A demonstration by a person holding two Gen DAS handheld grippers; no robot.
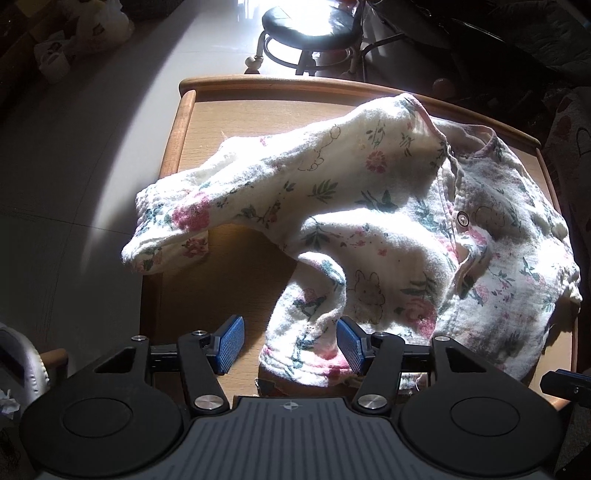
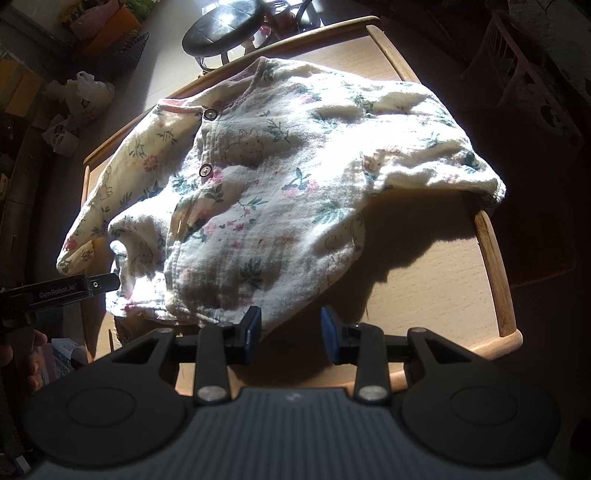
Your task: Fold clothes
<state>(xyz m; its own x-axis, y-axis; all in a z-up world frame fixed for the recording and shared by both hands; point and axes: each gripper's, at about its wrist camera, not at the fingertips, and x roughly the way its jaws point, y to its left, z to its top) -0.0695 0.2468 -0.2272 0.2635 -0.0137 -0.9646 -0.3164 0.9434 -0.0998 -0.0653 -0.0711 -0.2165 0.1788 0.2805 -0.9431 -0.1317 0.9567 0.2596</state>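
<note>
A cream floral baby top with buttons [image 1: 369,206] lies crumpled on a wooden table [image 1: 236,107]; it also shows in the right wrist view [image 2: 266,192]. My left gripper [image 1: 291,341] is open, its blue pads either side of the garment's near hem corner, which sits between the jaws. My right gripper [image 2: 291,332] is open at the near hem, its left pad [image 2: 253,326] touching the cloth edge, nothing clamped. One sleeve [image 1: 170,225] hangs over the table's left edge. The left gripper's body [image 2: 74,290] shows in the right wrist view.
The table has a raised wooden rim [image 2: 495,266]. A black round stool [image 1: 314,26] stands beyond the far edge. Bags and boxes [image 2: 88,92] sit on the floor at the far left. Dark furniture [image 1: 498,37] stands at the far right.
</note>
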